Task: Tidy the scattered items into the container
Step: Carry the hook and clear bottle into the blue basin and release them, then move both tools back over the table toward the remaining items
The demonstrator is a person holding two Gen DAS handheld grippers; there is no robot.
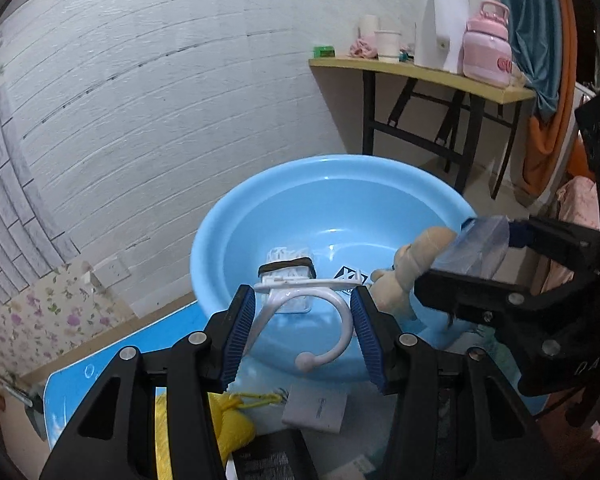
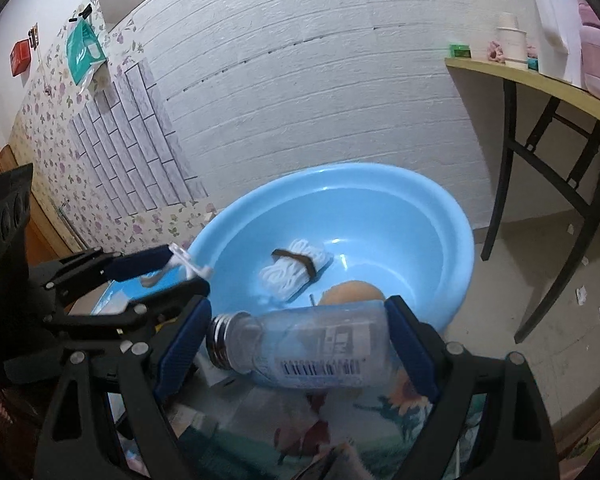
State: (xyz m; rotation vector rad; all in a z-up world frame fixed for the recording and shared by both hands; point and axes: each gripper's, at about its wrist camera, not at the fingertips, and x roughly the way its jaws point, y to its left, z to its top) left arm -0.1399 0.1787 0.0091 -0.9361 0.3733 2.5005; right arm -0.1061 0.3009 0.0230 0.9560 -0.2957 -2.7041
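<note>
The left tongs are closed on a white plastic hook, pinched across its width so its curved tail hangs toward the wrist and its flat bar points forward. It sits at the near rim of the blue basin — already over the near wall, with the bowl's hollow straight ahead and below. The right tongs grip a clear plastic bottle crosswise; its long axis runs side to side between the pads, with the threaded, capless neck toward the left tongs. The bottle is also at the basin's near rim, at its right-hand side. Inside the basin lie a white corded bundle with a dark band and a tan plush toy, the toy just beyond the bottle. Both loads look about equally close to the drop — the hook seems further over the hollow. On the bench on the near side of the basin wait a yellow pouch and a small white box.
</note>
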